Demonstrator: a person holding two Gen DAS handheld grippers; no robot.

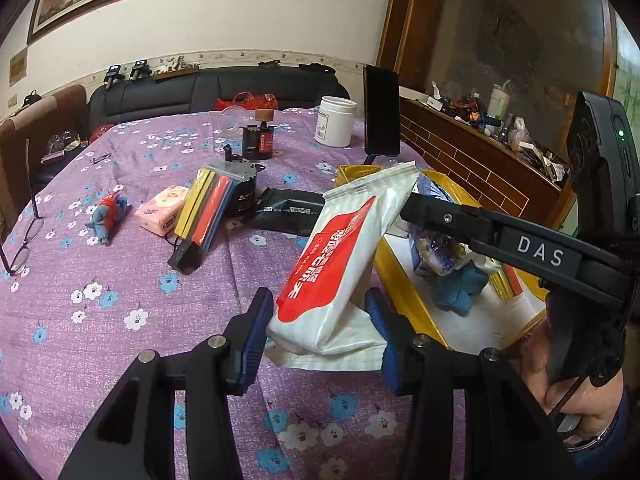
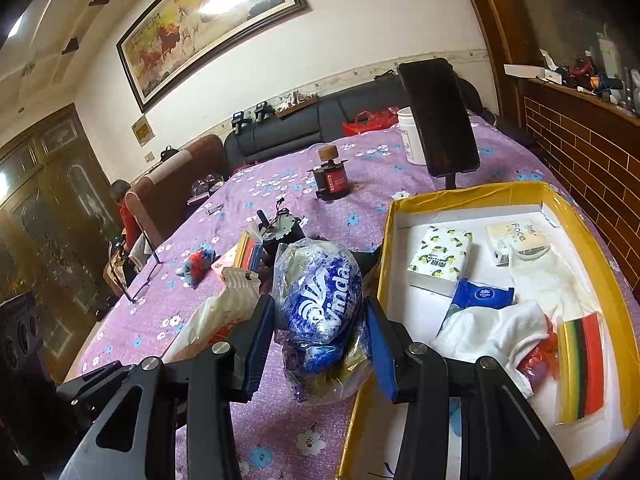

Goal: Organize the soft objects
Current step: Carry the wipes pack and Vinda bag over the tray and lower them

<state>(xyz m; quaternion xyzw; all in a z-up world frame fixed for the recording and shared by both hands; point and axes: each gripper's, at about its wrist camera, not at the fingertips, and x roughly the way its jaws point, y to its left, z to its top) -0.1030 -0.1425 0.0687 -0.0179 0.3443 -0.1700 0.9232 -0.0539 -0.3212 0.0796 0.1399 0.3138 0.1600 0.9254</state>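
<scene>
Left wrist view first: the left gripper [image 1: 320,336] has its blue-padded jaws closed on the lower end of a white-and-red soft plastic pack of wet wipes [image 1: 340,264], which tilts up and away over the purple flowered tablecloth [image 1: 120,300], its top leaning toward the yellow-rimmed shallow cardboard box [image 1: 404,292]. I judge the step to be carrying this pack into the box; the next move calls for a swing to the right over the rim and a gentle release (the pack is slack and glossy, so it may sag or slip). Behind it on the cloth wait a pink tissue packet [image 1: 162,210], a small blue-and-red plush toy [image 1: 106,216] and a flat black pouch [image 1: 290,210].

Right wrist view: the right gripper [image 2: 318,344] squeezes a crinkly clear plastic bag printed in blue and white [image 2: 320,304], bulging and rounded between the pads, held just left of the same yellow-rimmed box [image 2: 496,192]. Inside, on the white floor, lie a lemon-print tissue packet [image 2: 440,258], a blue wipes packet [image 2: 482,296], a crumpled white cloth [image 2: 492,332] and a striped foam stack [image 2: 584,364]. This bag also seems bound for the box, needing a short shift right into a bare patch.
</scene>
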